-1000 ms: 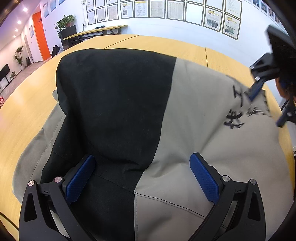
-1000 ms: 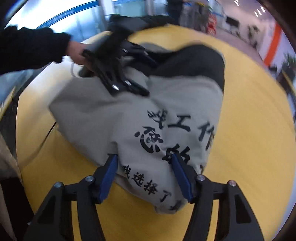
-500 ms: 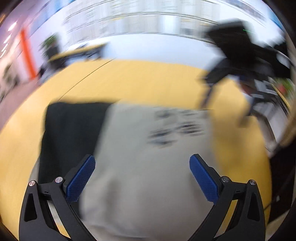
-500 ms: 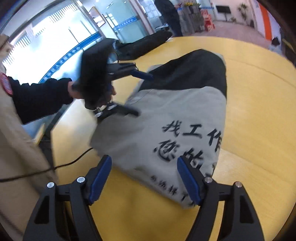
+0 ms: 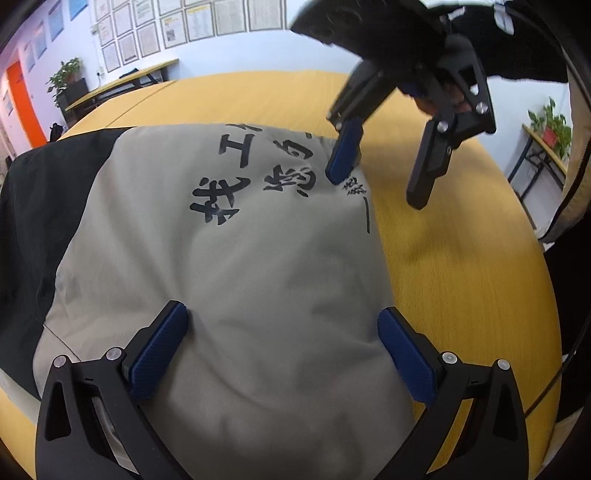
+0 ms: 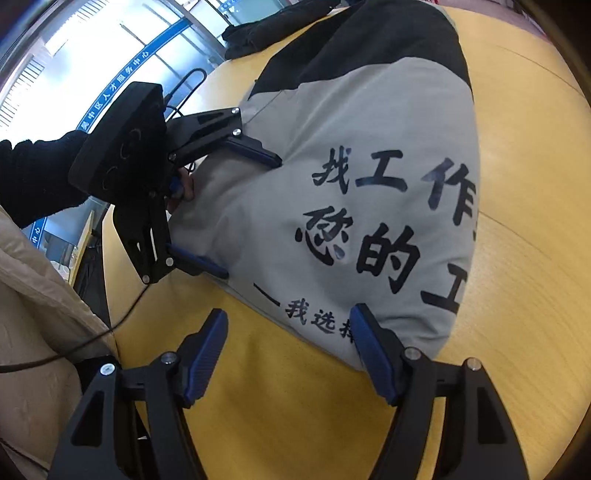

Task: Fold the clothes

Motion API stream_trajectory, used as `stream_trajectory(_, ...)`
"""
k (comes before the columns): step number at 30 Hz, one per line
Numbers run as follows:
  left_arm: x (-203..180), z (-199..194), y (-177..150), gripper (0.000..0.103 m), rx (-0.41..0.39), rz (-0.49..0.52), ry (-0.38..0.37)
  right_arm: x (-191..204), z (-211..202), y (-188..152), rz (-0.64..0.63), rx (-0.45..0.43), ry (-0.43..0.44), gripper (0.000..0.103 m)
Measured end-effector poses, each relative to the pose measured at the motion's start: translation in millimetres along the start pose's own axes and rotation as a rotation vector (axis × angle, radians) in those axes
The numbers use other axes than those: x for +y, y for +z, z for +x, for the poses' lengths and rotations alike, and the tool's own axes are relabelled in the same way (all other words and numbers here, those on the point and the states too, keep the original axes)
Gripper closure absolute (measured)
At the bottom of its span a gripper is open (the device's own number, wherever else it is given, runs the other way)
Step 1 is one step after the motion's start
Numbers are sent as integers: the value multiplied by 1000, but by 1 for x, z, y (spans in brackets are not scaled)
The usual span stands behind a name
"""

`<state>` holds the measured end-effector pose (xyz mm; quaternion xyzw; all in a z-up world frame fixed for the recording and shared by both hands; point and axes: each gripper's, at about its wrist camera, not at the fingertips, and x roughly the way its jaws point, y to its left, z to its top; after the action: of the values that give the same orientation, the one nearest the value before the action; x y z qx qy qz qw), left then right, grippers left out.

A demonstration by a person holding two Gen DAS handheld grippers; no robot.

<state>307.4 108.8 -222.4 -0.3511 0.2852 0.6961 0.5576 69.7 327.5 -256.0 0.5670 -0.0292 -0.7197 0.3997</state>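
Observation:
A folded grey and black garment [image 5: 258, 240] with large black printed characters lies on the yellow wooden table [image 5: 461, 277]. My left gripper [image 5: 280, 310] stands open over the garment's near grey end, its blue pads wide apart with a bulge of cloth between them. In the right wrist view the same left gripper [image 6: 248, 217] straddles the garment's [image 6: 369, 129] left edge. My right gripper [image 6: 289, 312] is open, jaws closing, at the printed corner; mostly bare table [image 6: 517, 295] lies between its pads. The left wrist view shows this right gripper [image 5: 375, 190] hanging at the garment's far right edge.
A dark pile of clothing [image 6: 280, 29] lies at the table's far edge. A thin black cable [image 6: 129, 314] trails off the table beside a person's beige coat [image 6: 37, 314] and black sleeve [image 6: 33, 173]. Another table [image 5: 122, 81] and potted plants stand by the wall.
My left gripper has swept from the black part of the garment to its grey printed end. The right gripper has dropped lower onto the printed corner and opened a little.

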Motion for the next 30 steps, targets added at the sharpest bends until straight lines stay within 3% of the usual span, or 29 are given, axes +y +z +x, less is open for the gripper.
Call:
stream_trajectory(5, -25, -20, -10, 1, 2, -50, 33, 2, -7, 7, 11, -7, -13, 34)
stream_trajectory(7, -29, -45, -11, 0, 9, -167, 24, 3, -29, 11, 36, -43, 15, 35)
stream_trajectory(8, -30, -58, -11, 0, 9, -230, 20, 2, -57, 8, 51, -110, 42, 34)
stream_trajectory(11, -21, -120, -21, 0, -117, -597, 6, -16, -115, 24, 107, -297, 122, 19)
stream_trajectory(12, -13, -137, -28, 0, -172, -736, -4, -27, -124, 29, 125, -318, 144, 17)
stream_trajectory(16, 81, -129, -37, 0, -254, -1209, -42, -73, -108, 59, 145, -224, 183, 17)
stream_trajectory(20, 135, -71, -50, 0, -195, -1524, -154, -115, -55, 79, 170, -86, 271, 17)
stream_trajectory(22, 170, -48, -36, 0, -201, -1566, -162, -131, -34, 84, 185, -41, 293, 17)
stream_trajectory(25, 163, -37, -41, 0, -215, -1572, -184, -144, -15, 84, 225, -16, 340, 17)
stream_trajectory(30, 208, -15, -45, 0, -227, -1562, -210, -127, 8, 101, 154, 0, 343, 14)
